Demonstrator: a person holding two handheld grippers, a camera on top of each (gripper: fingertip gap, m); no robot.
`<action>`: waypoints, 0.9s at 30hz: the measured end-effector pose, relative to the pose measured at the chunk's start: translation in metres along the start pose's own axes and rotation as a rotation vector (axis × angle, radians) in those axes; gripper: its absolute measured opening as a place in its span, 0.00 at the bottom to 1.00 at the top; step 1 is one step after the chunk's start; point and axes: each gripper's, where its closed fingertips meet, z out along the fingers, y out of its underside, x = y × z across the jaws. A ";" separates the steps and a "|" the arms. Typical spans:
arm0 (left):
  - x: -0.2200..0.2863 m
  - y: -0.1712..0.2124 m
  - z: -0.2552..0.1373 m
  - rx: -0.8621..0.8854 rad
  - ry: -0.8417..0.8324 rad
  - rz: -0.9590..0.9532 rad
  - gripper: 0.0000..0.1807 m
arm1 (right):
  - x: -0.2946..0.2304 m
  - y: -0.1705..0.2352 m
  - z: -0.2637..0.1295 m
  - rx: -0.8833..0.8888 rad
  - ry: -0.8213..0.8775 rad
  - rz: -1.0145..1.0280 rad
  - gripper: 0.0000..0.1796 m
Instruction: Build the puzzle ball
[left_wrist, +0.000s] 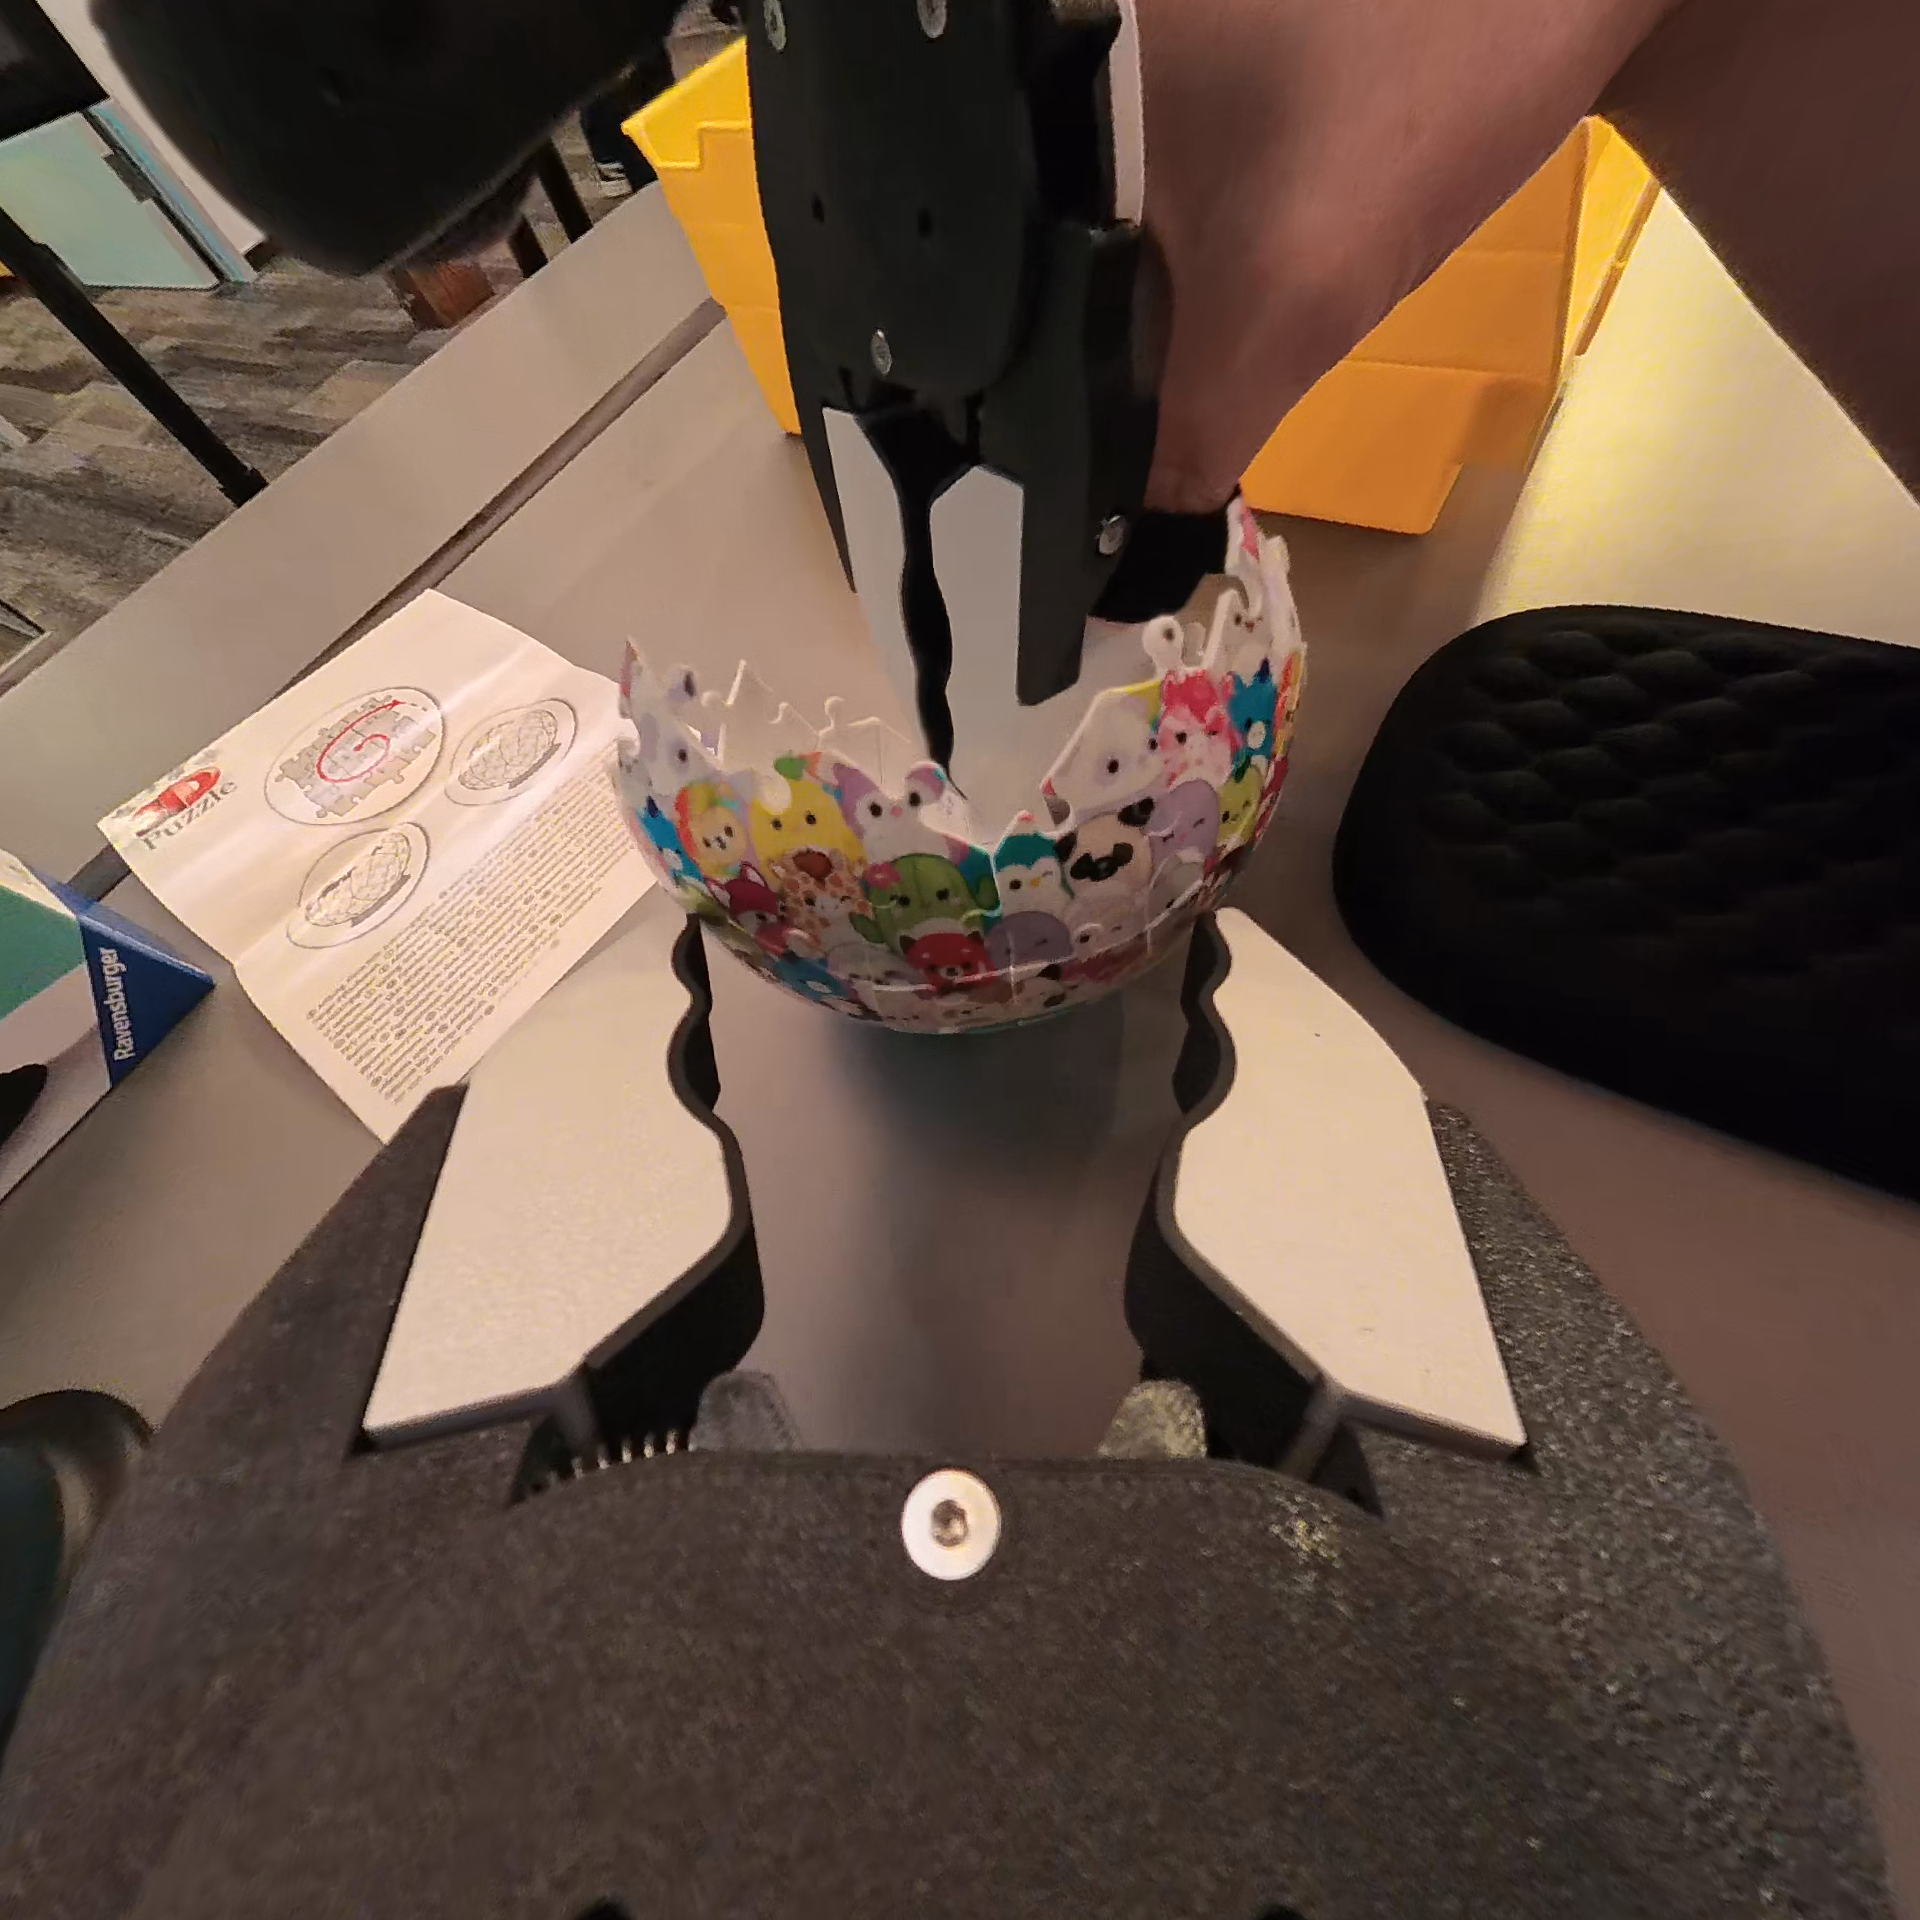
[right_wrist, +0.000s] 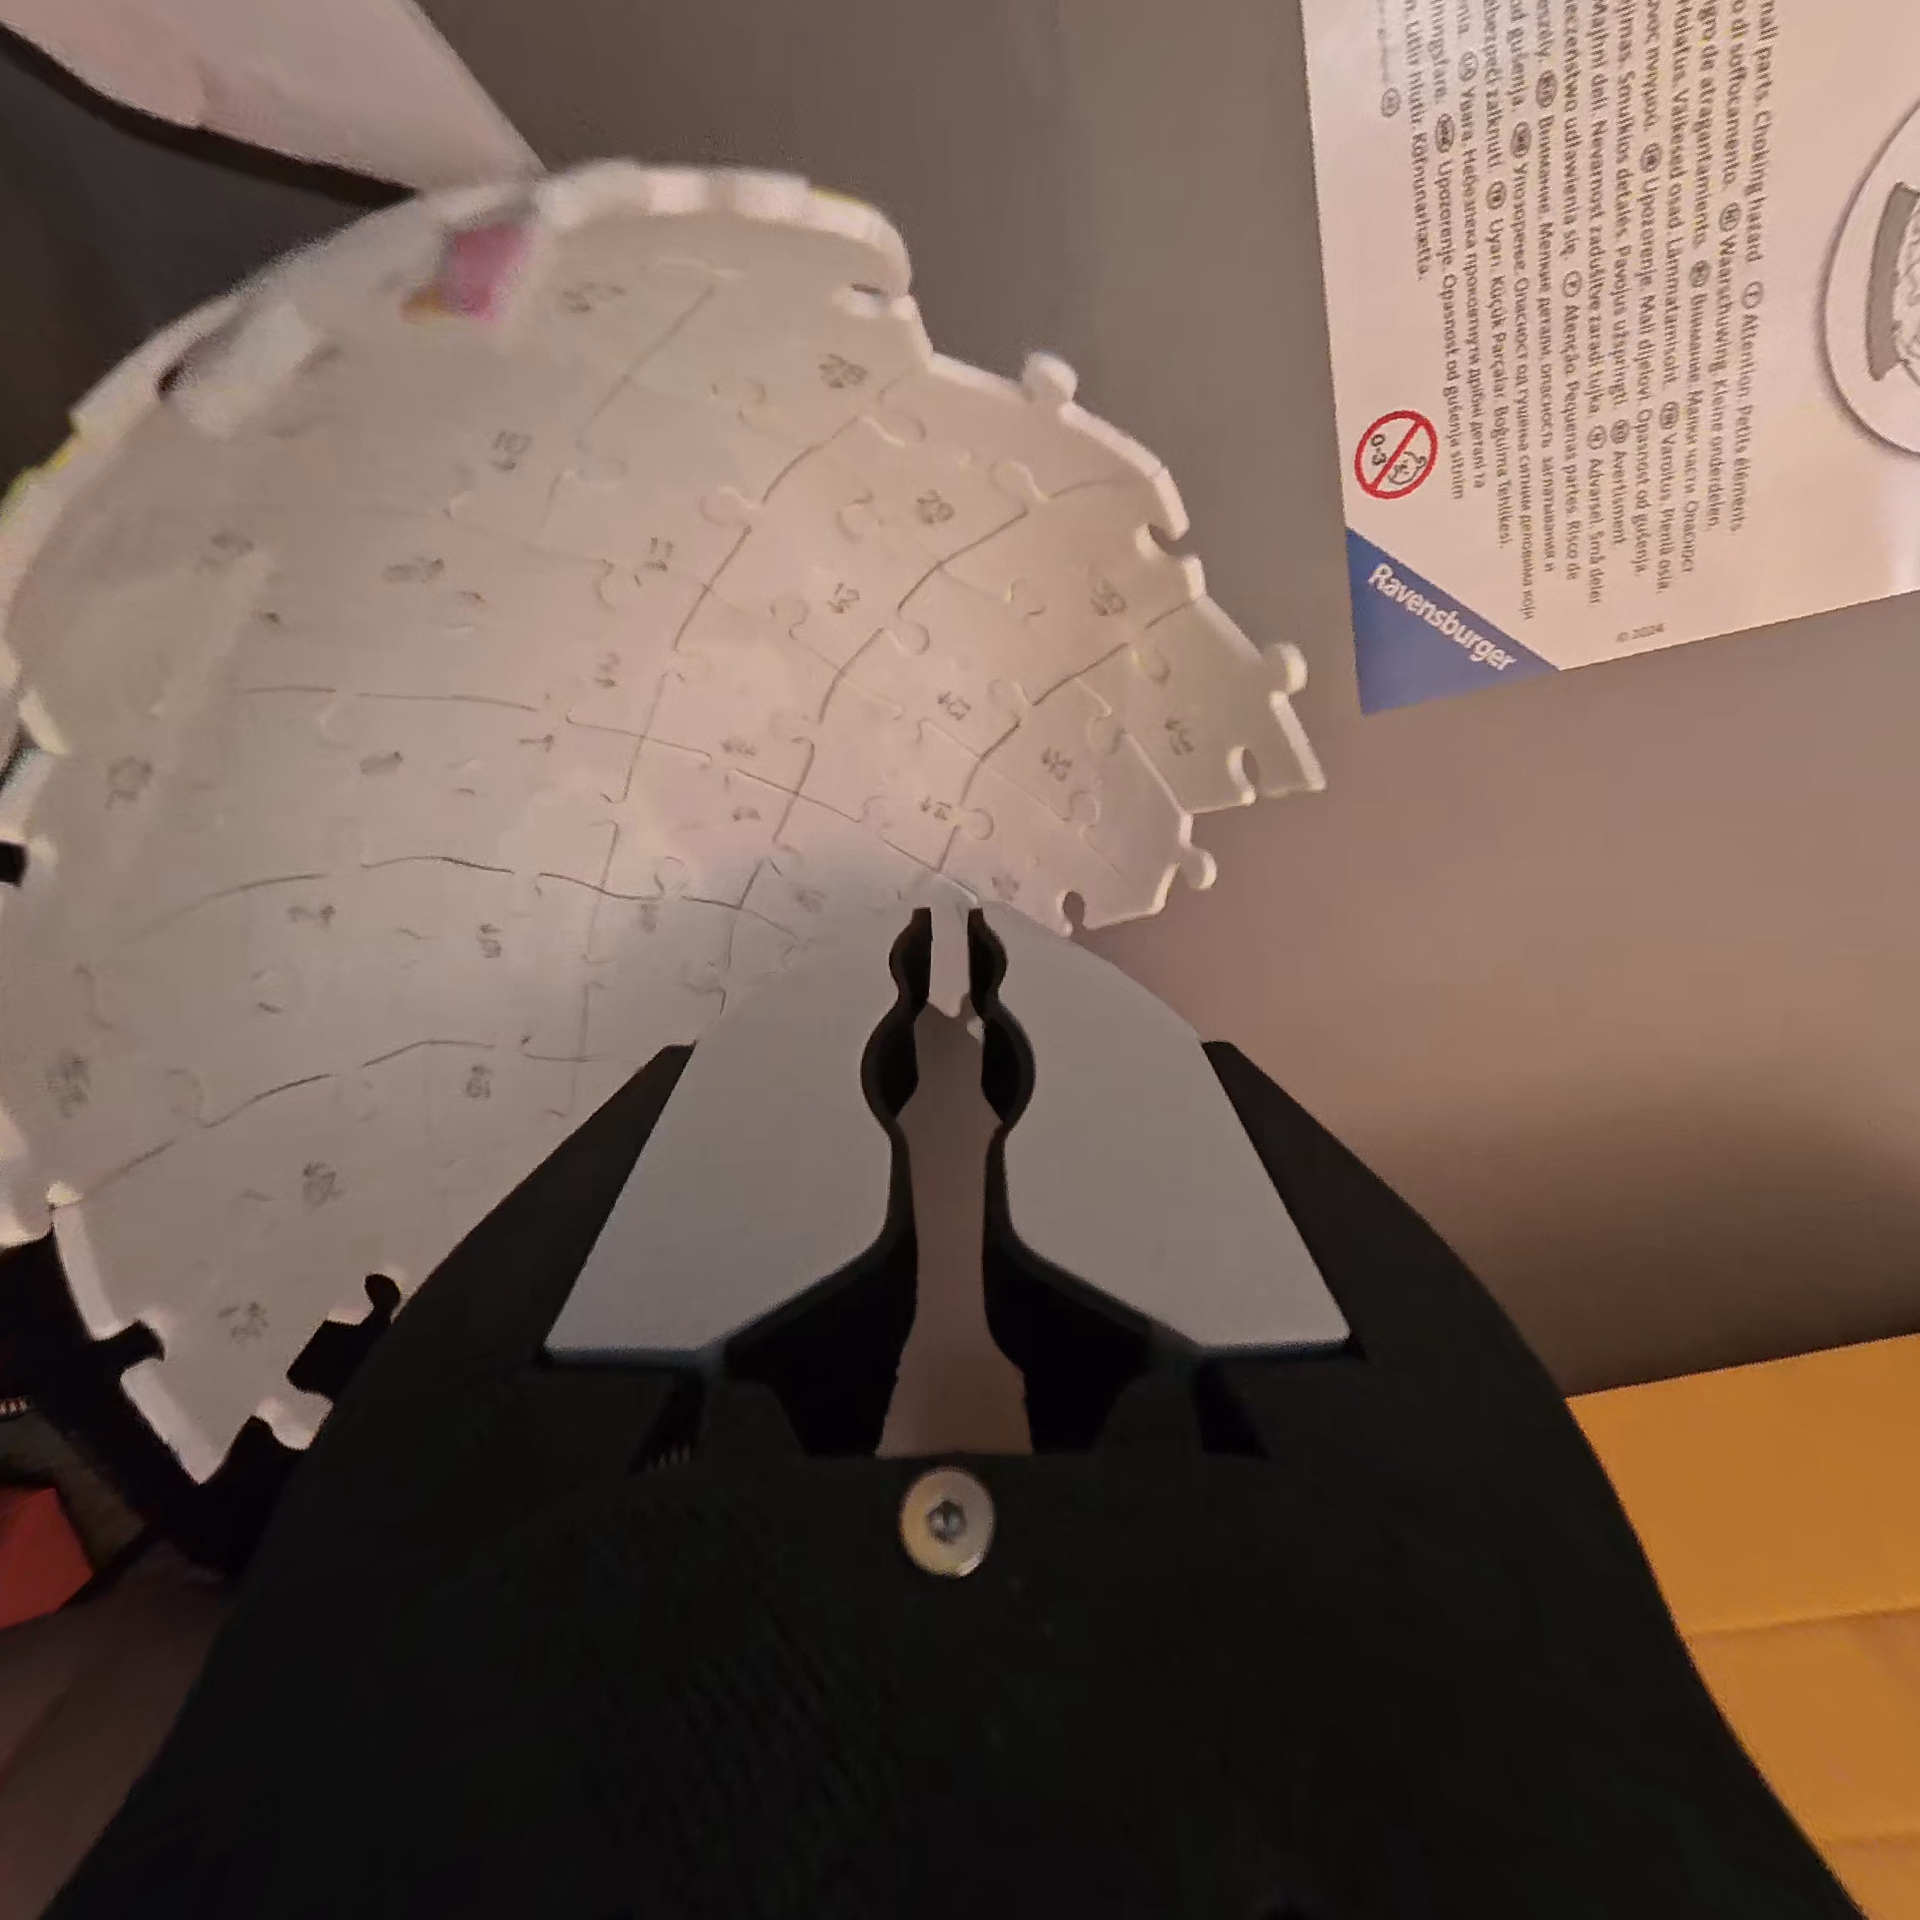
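Puzzle ball rim pinched by right gripper.

Puzzle ball: half-built bowl-shaped shell, open side up, resting on the grey table.
Outside: bright cartoon animals in many colours.
Inside: plain white, numbered pieces, seams visible.
Rim: jagged with tabs and notches, higher on the right.
Loose piece: small, white, at the rim's edge.
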 end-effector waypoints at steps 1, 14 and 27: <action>0.000 0.000 0.001 0.000 0.002 -0.001 0.49 | 0.000 0.000 0.000 0.000 0.000 0.000 0.04; -0.002 0.023 0.024 -0.057 0.010 0.000 0.56 | 0.002 0.001 0.001 0.008 -0.010 0.021 0.05; -0.004 0.011 0.033 -0.005 -0.018 0.057 0.52 | 0.005 0.004 0.003 0.018 -0.028 0.033 0.05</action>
